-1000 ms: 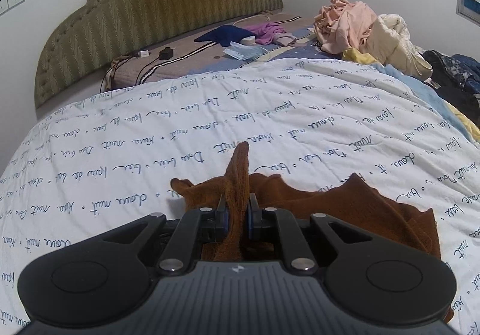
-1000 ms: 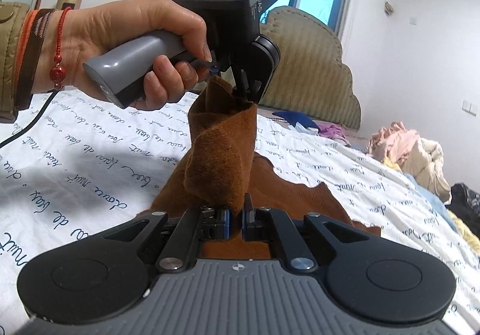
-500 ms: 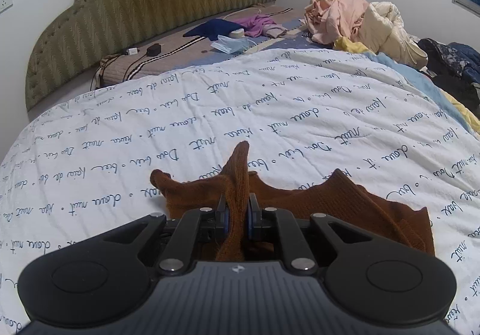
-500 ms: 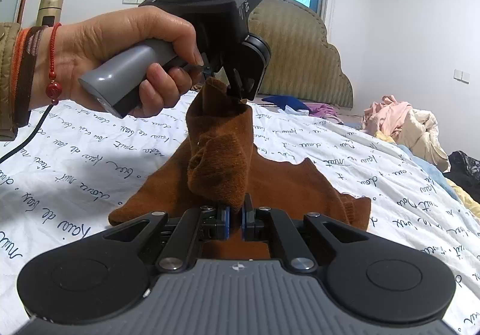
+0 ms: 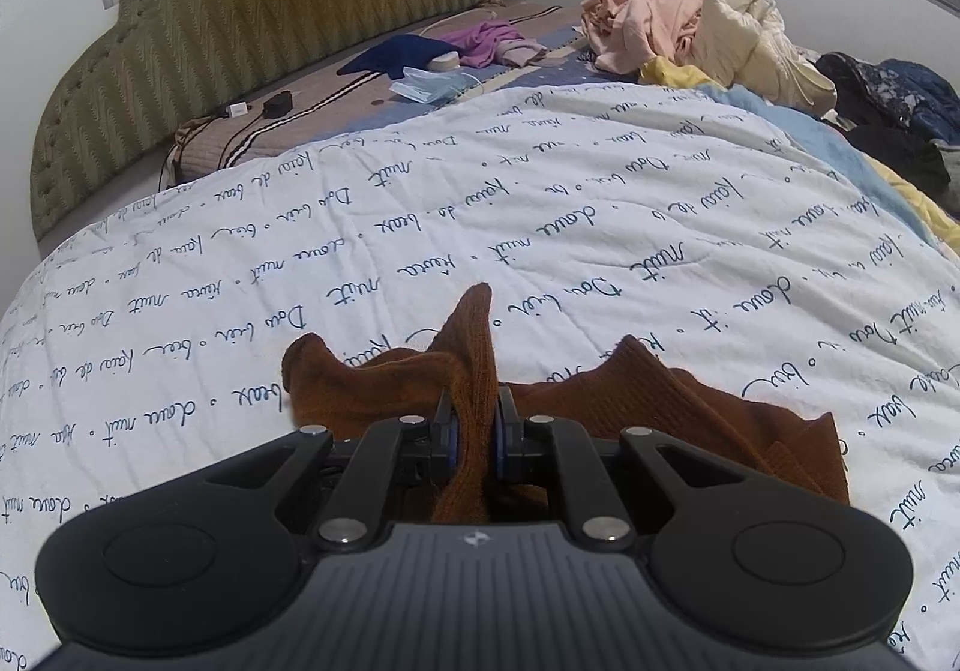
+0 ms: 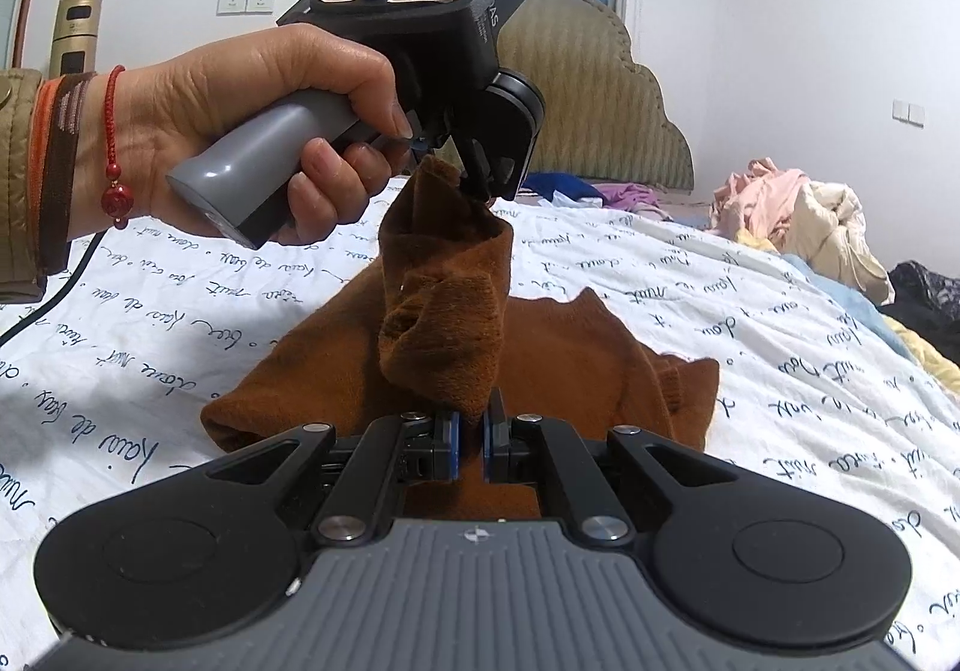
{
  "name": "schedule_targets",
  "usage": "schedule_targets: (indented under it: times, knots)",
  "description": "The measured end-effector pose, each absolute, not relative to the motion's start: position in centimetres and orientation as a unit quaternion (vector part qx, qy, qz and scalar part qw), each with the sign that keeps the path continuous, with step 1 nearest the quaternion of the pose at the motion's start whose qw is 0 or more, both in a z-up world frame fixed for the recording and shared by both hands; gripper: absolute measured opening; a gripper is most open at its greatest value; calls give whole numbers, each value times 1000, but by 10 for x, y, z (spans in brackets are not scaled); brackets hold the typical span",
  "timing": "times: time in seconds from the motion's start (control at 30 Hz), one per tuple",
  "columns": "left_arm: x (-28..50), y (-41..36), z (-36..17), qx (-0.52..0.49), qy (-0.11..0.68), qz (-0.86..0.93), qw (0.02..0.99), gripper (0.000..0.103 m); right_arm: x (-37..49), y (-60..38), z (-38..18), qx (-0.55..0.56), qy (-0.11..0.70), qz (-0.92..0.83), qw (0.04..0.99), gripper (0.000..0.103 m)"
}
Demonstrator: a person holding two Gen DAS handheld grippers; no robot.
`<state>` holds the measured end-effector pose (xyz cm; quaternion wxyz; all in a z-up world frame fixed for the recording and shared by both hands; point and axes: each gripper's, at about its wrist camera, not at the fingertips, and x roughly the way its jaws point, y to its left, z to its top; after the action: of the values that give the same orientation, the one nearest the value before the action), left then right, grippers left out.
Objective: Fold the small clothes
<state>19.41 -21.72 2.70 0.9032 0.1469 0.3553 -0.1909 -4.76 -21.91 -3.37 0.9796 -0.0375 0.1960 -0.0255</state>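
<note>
Wide bare quilt ahead, brown garment lifted between tools — left gripper and right gripper both clamped on its edge.

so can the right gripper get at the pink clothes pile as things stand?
Probably not: the right gripper is shut on the brown garment, and the pink clothes pile sits far across the bed.

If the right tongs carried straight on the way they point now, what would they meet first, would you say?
Most likely the raised fold of the brown garment they already pinch, and beyond it the left tongs gripping its upper end. Depth is hard to judge here.
</note>
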Motion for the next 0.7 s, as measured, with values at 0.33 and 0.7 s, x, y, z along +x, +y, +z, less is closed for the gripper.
schedule_targets:
  times: [0.33, 0.7]
  knots:
    - [191, -231, 25, 159, 354, -192, 901, 10, -50, -227, -36, -25, 196, -29, 980, 8]
    - [189, -253, 18, 174, 355, -198, 897, 10, -54, -239, -39, 0, 203, -38, 978, 8]
